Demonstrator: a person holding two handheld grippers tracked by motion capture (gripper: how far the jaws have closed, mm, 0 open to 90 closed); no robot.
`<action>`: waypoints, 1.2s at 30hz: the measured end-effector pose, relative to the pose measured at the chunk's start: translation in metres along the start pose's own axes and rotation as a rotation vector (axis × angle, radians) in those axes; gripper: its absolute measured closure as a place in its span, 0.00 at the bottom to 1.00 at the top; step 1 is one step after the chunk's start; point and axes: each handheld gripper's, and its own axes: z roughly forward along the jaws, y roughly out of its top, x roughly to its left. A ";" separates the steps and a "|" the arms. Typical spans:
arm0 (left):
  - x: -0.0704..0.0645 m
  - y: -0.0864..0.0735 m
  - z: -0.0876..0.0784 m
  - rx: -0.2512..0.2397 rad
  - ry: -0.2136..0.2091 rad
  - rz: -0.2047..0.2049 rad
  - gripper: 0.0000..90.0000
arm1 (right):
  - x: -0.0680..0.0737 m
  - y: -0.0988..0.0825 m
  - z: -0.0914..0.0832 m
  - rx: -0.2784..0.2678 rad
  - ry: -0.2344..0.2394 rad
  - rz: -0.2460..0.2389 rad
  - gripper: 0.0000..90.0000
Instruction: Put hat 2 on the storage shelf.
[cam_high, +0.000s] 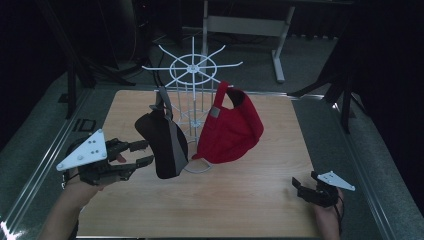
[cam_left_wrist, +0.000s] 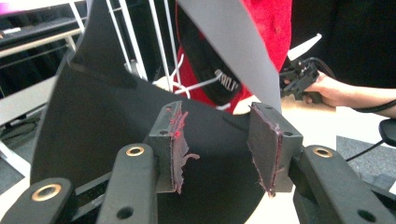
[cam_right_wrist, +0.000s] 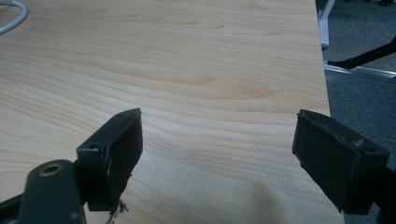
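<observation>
A black and grey cap (cam_high: 162, 142) hangs on the left side of a white wire rack (cam_high: 192, 67), and a red cap (cam_high: 230, 130) hangs to its right. My left gripper (cam_high: 146, 153) is level with the black cap's left edge, its tips right at the fabric. In the left gripper view the jaws (cam_left_wrist: 224, 149) stand apart, and the black cap (cam_left_wrist: 93, 121) lies just behind them without the pads pressing on it. Its grey brim (cam_left_wrist: 238, 42) slants overhead, in front of the red cap (cam_left_wrist: 271, 23). My right gripper (cam_high: 302, 184) rests open low over the table (cam_right_wrist: 187, 56), with nothing between its jaws (cam_right_wrist: 217, 154).
The rack's round wire base (cam_right_wrist: 11, 21) sits mid-table. The wooden table (cam_high: 225, 200) ends just right of my right gripper, with grey floor and dark stand legs (cam_high: 345, 90) beyond. A white desk frame (cam_high: 280, 50) stands behind the rack.
</observation>
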 end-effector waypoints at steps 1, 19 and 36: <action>0.000 -0.003 0.000 -0.002 -0.001 -0.006 0.63 | 0.000 0.000 0.000 -0.001 0.001 0.000 0.18; -0.001 -0.080 0.011 0.010 0.007 -0.108 0.60 | 0.001 0.000 0.000 0.001 0.002 -0.012 0.18; 0.001 -0.153 0.024 0.052 0.011 -0.225 0.60 | 0.001 0.000 0.001 0.007 -0.001 -0.021 0.18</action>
